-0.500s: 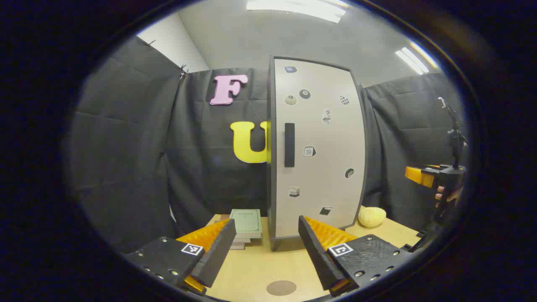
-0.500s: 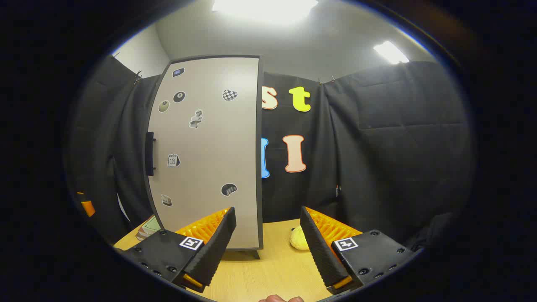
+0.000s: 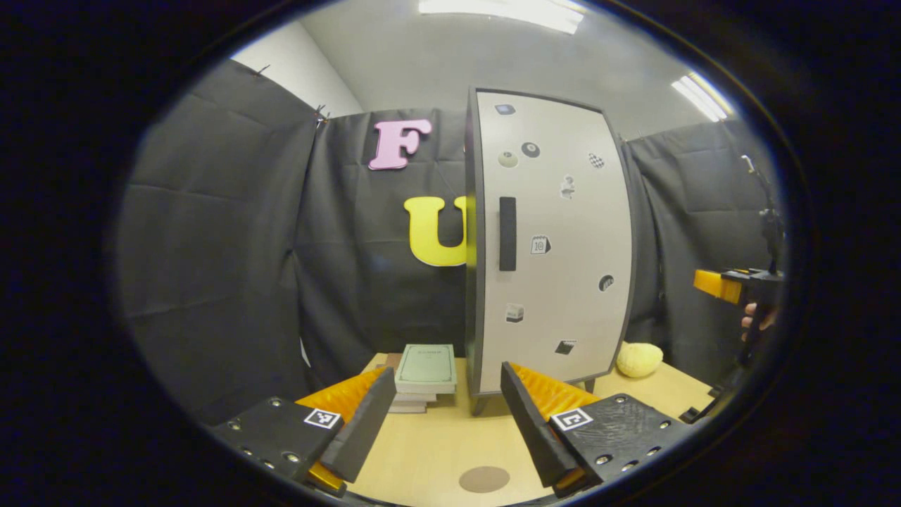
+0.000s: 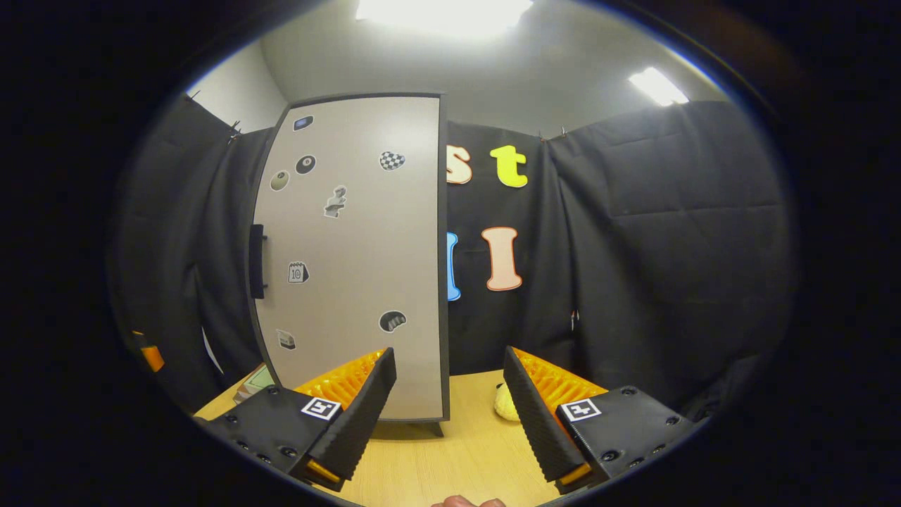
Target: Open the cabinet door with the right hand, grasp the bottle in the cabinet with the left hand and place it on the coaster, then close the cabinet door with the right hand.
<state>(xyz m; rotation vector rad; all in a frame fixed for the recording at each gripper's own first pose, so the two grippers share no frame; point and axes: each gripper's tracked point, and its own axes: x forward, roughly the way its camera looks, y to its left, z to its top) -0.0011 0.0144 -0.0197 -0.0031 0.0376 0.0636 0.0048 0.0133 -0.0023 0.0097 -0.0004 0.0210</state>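
A tall cabinet (image 3: 556, 239) with a pale, sticker-covered door stands shut on the wooden table; its dark handle (image 3: 507, 234) runs along the door's left edge. The same cabinet (image 4: 355, 253) and handle (image 4: 256, 261) appear in the right gripper view. A round brown coaster (image 3: 483, 479) lies on the table just ahead of my left gripper (image 3: 443, 415), which is open and holds nothing. My right gripper (image 4: 447, 405) is open too, some way back from the cabinet's right edge; from the left gripper view it shows far right (image 3: 735, 285), held by a hand. The door hides the bottle.
A stack of books (image 3: 424, 373) lies left of the cabinet's foot. A yellow plush toy (image 3: 639, 358) sits to its right, seen also as a yellow toy (image 4: 505, 403) between the right fingers. Light wooden table (image 3: 429, 451) extends in front.
Both views shifted slightly: the cabinet sits a little further right and farther off in the left gripper view. Both grippers stay open, and the door stays shut.
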